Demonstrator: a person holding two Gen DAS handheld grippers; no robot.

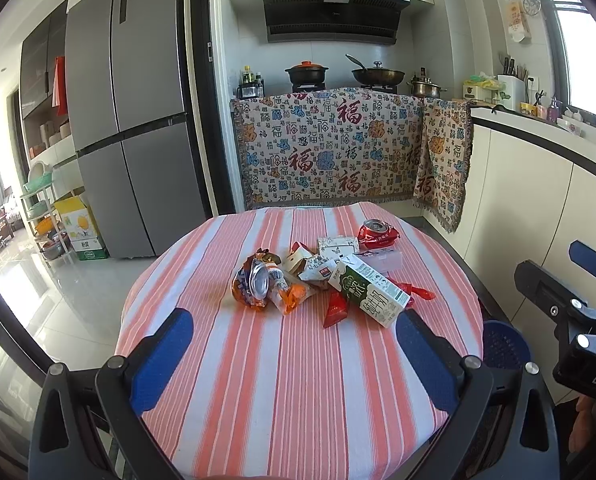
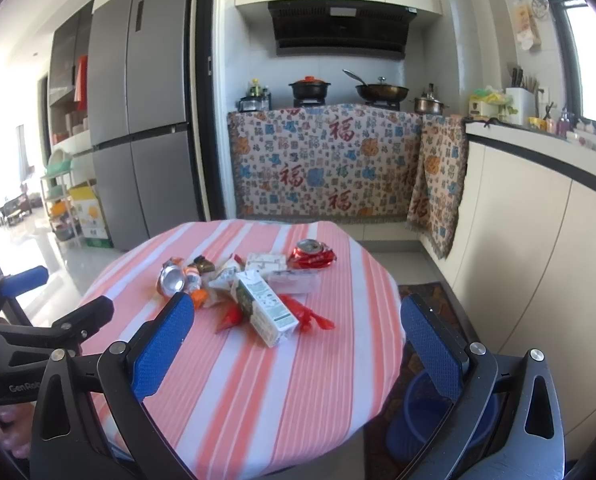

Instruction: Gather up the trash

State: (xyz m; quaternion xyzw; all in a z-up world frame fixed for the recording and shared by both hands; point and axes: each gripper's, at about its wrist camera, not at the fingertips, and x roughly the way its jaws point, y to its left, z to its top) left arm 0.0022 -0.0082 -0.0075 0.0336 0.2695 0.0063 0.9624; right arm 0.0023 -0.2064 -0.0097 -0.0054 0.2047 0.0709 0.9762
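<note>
A pile of trash point(image 1: 322, 276) sits in the middle of the round worktop point(image 1: 282, 380), on a cloth w/ pink & white stripes. In the pile: a green & white drink box point(image 1: 372, 292) w/ big Chinese letters on its side, lying flat. Just left of it, a squashed orange can point(image 1: 254, 282) w/ its shiny end facing up, & a crinkly orange wrapper point(image 1: 292, 296) touching it. At the far side, a squashed red can point(image 1: 378, 233) w/ white writing too small to read. Between them, white paper packs point(image 1: 337, 246) & a clear plastic box point(image 1: 382, 259). Red wrappers point(image 1: 335, 309) stick out from under the drink box.

The left claw point(image 1: 294, 334) is above the near part of the worktop, its blue pads spread wide apart, holding nothing. The right claw point(image 2: 298, 334) is spread wide too & holds nothing. In the right view one pad point(image 2: 164, 344) lines up w/ the orange can, but you can't tell if it touches.

A blue bin point(image 2: 430, 420) is on the floor, just beside the worktop on the right.

Farther back: a gray fridge point(image 1: 130, 120), a stove w/ a black pot point(image 1: 307, 72) & a pan point(image 1: 378, 75), & a hanging cloth point(image 1: 330, 148) w/ big red "福" signs. The side of the right tool reads "DAS", cut off; the left one reads "GenRob", cut off.
</note>
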